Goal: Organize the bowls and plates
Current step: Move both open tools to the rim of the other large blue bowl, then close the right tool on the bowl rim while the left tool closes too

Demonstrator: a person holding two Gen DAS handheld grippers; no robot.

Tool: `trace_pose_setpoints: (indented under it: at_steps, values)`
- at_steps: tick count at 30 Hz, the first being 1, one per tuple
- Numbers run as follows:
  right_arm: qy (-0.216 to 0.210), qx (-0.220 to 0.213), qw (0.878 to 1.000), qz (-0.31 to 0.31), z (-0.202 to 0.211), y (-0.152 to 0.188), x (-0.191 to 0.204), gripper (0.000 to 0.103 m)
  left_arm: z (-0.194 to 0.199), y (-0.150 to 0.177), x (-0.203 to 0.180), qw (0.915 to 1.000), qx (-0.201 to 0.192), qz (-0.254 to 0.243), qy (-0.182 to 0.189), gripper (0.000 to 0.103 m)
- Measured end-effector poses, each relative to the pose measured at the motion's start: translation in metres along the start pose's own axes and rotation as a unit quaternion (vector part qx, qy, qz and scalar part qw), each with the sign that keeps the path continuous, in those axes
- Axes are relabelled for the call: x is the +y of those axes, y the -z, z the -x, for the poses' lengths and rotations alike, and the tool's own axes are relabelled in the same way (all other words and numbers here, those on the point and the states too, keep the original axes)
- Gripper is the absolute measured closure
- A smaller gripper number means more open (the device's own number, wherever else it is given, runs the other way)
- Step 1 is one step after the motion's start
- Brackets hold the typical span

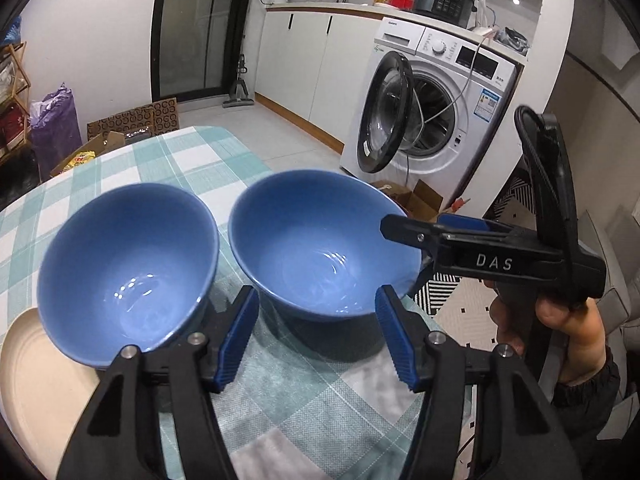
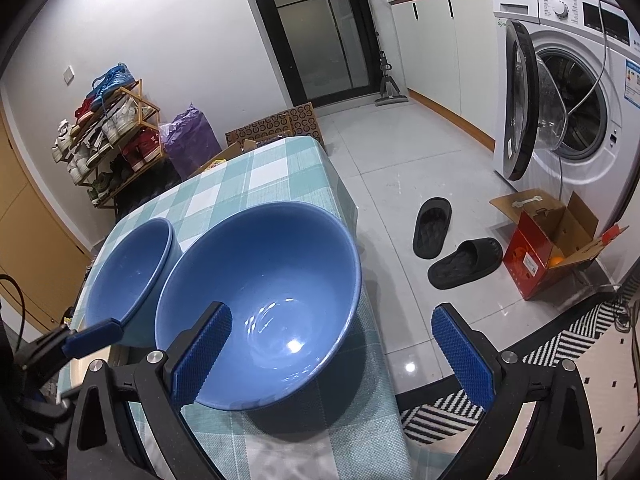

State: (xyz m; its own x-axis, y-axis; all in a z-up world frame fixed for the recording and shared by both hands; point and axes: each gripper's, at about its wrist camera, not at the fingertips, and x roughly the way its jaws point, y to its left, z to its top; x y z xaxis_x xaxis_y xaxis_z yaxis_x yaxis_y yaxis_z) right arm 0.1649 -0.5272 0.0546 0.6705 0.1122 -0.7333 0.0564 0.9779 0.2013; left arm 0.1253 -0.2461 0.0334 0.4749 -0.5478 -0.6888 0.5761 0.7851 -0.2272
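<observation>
White walls, grey tiled floor (image 2: 400,184), black-framed glass door (image 2: 320,28), open washing machine (image 2: 568,92)

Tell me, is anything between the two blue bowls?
No, only bare checked tablecloth shows between the left bowl and right bowl, seen in the left wrist view.

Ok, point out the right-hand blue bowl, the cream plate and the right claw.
right-hand blue bowl (image 2: 272,312): right wrist view, inner wall.
cream plate (image 1: 36,392): left wrist view, bare surface.
right claw (image 1: 404,226): left wrist view, between its tips.
</observation>
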Motion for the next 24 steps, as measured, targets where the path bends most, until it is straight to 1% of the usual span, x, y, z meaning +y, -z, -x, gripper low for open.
trace_pose_setpoints:
  at_steps: [5,9,13,17,18,20,22,24]
  values:
    - [-0.004,0.003,1.000,-0.002,-0.002,0.000,-0.001,0.001,-0.008,0.001,-0.003,0.9999,0.010,0.005,0.004,0.043]
    - [-0.006,0.003,1.000,-0.011,-0.006,0.002,-0.002,0.001,-0.019,0.000,0.000,0.9995,0.021,0.022,-0.004,0.043]
    - [-0.006,0.007,1.000,-0.019,-0.010,0.003,-0.005,0.003,-0.027,-0.002,0.004,0.9990,0.022,0.036,-0.016,0.043]
    - [-0.011,0.011,1.000,-0.026,-0.014,0.004,-0.009,0.010,-0.036,-0.004,0.009,0.9978,0.025,0.056,-0.026,0.043]
    - [-0.013,0.012,0.999,-0.027,-0.016,0.004,-0.009,0.015,-0.039,-0.004,0.011,0.9975,0.024,0.060,-0.030,0.043]
    - [-0.019,0.013,0.999,-0.030,-0.018,0.004,-0.010,0.020,-0.044,-0.004,0.013,0.9969,0.028,0.065,-0.033,0.043]
    - [-0.020,0.014,0.999,-0.032,-0.021,0.004,-0.010,0.021,-0.047,-0.005,0.013,0.9967,0.027,0.068,-0.034,0.043]
    - [-0.023,0.016,0.999,-0.036,-0.024,0.004,-0.010,0.028,-0.049,-0.006,0.011,0.9966,0.026,0.068,-0.039,0.043]
